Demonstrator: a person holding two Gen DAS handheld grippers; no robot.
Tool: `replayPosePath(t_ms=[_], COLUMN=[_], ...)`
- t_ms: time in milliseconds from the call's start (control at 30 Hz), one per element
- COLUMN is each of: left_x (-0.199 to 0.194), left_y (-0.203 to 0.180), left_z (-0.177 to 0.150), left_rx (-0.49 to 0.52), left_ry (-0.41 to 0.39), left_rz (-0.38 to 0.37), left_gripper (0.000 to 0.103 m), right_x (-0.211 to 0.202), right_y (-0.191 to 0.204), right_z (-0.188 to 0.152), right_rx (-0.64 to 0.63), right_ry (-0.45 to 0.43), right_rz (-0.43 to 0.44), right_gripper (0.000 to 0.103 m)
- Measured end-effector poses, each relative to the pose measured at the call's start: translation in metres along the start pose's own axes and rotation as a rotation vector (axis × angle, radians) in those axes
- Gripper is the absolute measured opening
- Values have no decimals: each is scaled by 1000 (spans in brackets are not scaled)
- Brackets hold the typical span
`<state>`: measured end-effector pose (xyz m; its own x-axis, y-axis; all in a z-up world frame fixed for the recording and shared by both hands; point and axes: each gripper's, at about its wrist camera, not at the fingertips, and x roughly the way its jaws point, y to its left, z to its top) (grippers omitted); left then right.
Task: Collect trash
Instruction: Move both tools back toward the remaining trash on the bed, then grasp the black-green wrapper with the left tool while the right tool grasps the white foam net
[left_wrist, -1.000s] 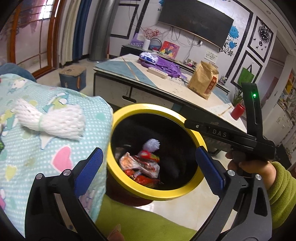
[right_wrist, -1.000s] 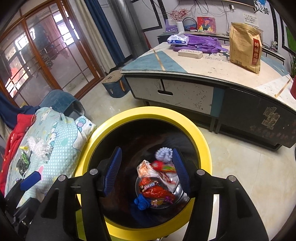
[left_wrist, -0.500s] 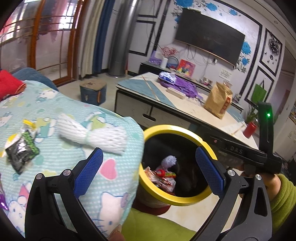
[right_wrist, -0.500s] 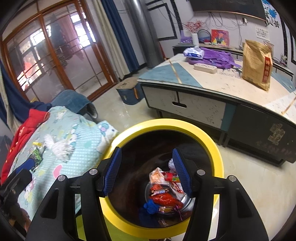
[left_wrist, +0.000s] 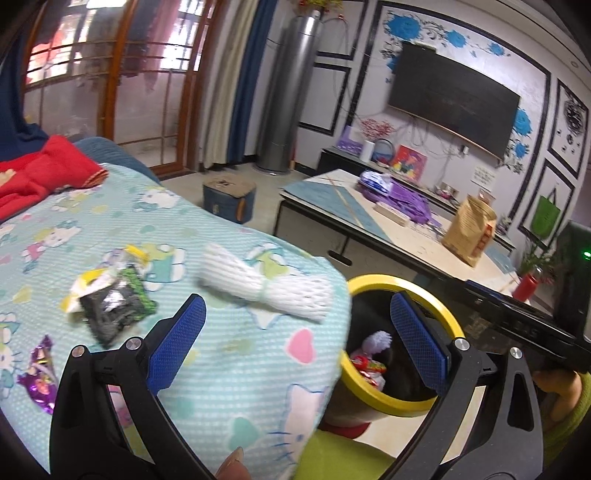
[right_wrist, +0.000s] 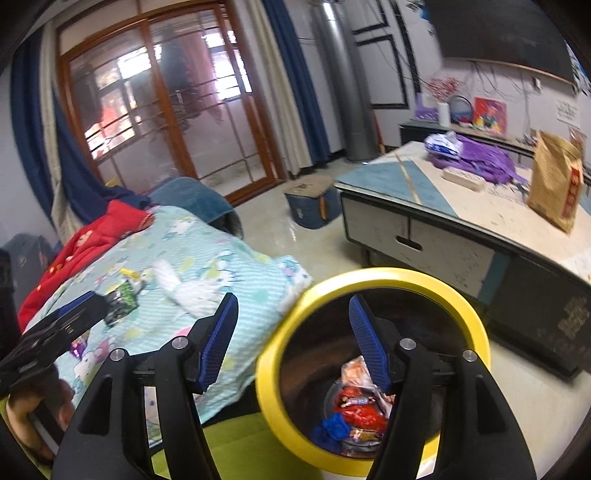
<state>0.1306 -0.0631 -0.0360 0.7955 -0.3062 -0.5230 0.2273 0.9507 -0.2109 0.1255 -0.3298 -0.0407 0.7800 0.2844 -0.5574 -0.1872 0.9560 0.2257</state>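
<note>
Now swung from the yellow-rimmed bin (left_wrist: 402, 402) toward the white foam net (left_wrist: 264, 290) beside it; left gripper (left_wrist: 295, 341) and right gripper (right_wrist: 293, 341) agape, empty.

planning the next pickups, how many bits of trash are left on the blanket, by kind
white foam net: 1
black and green wrapper: 1
purple candy wrapper: 1
yellow scrap: 1
total: 4 on the blanket, all beside the yellow bin; both grippers, left and right, are open and empty.
</note>
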Motion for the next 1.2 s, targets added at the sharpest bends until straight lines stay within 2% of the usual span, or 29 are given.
replayPosePath(t_ms=[267, 433, 800, 933, 1100, 1167, 1200], left_x=[-8, -9, -7, -6, 6, 10, 12], left_y=[46, 78, 120, 124, 132, 136, 138], left_z=[3, 1, -9, -9, -12, -15, -17], left_rx=[-106, -199, -348, -370, -409, -428, -437], left_ry=[-20, 6, 40, 44, 88, 101, 109], left_rz=[91, 137, 169, 162, 149, 148, 149], left_gripper=[92, 92, 92, 80, 62, 48, 45], right_x=[11, 25, 83, 104, 127, 133, 136], right_y=[41, 65, 93, 96, 95, 95, 95], right_z=[2, 3, 9, 12, 12, 11, 10], right_rx=[-92, -132, -160, -154, -132, -123, -120], right_ry=[36, 58, 120, 133, 168, 179, 184], right_rz=[63, 83, 79, 65, 61, 63, 66], right_gripper=[63, 67, 68, 68, 68, 68, 68])
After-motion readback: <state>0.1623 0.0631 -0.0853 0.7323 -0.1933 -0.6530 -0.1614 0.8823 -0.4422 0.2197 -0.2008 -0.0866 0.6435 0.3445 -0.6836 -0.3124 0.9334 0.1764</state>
